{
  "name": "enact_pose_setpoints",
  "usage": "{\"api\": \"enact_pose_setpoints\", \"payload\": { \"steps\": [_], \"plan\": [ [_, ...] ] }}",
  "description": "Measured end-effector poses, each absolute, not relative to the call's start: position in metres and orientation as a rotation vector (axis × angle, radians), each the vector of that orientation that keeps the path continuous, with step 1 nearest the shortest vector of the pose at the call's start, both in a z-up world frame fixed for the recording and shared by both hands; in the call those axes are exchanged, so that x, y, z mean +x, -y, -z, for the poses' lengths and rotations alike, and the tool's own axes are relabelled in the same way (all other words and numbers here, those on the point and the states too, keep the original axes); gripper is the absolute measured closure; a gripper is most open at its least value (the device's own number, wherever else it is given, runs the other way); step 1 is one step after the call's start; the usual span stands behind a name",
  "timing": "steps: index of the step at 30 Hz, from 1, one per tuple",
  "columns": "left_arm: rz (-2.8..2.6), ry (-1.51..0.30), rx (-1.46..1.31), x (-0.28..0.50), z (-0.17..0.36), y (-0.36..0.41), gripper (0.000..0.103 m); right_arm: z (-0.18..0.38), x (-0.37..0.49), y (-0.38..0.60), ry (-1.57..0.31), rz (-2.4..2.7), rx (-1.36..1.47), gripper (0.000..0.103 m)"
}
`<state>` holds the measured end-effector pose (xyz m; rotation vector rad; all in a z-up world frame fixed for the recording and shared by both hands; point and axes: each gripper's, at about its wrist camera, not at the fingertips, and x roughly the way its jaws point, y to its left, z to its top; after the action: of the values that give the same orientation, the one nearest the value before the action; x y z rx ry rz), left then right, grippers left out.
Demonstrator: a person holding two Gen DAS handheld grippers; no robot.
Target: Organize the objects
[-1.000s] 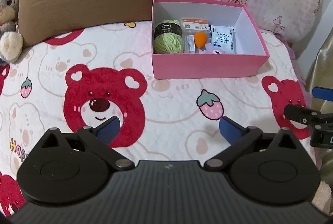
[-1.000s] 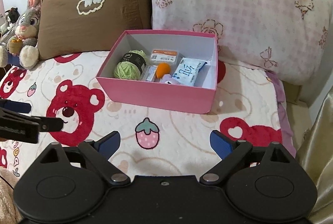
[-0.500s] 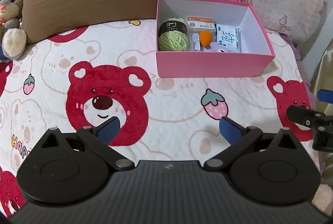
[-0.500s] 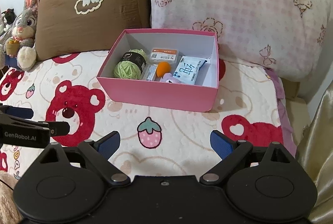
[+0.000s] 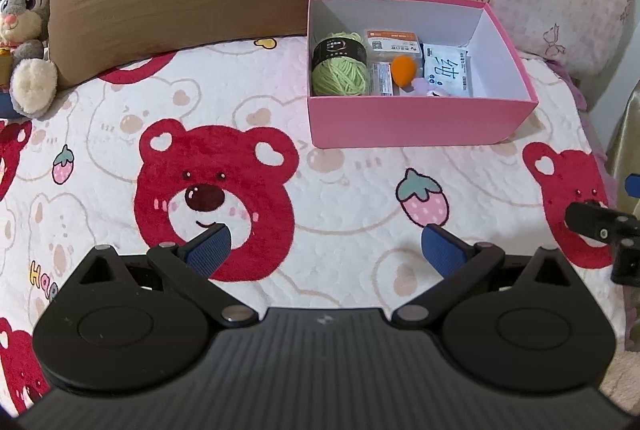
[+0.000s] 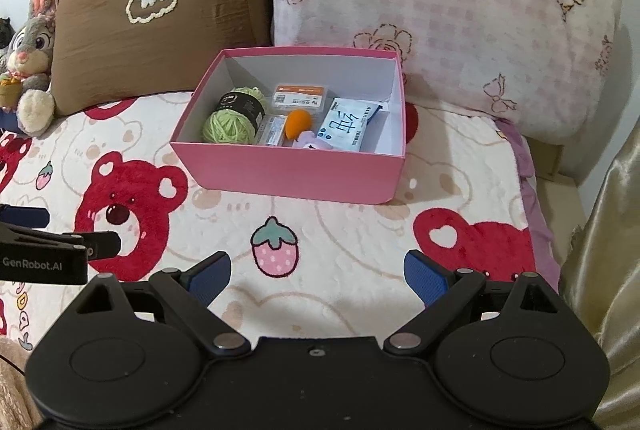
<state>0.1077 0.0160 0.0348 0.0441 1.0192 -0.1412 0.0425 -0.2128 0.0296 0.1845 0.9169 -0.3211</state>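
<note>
Both tools, left tool [image 5: 324, 244] and right tool [image 6: 317, 272], gaped wide, empty; open pink cardboard box [image 6: 288, 172] already filled; sorting likely finished, nothing loose on bed.

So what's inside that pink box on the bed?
The pink box holds a ball of green yarn, an orange sponge, a blue-and-white packet, a small orange-labelled case and something lilac, half hidden by the front wall.

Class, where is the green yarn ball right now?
The green yarn ball lies in the pink box's front-left corner in both views, beside the orange sponge.
</note>
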Motion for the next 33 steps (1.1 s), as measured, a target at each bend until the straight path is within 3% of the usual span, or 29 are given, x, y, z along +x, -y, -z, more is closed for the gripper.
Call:
{"api": "enact_pose_setpoints", "payload": {
  "steps": [33],
  "plan": [
    [0.159,-1.018,0.055,0.103,-0.036,-0.014,0.0,-0.036,0.028,0.207,-0.91,0.353,0.17,0.008]
  ]
}}
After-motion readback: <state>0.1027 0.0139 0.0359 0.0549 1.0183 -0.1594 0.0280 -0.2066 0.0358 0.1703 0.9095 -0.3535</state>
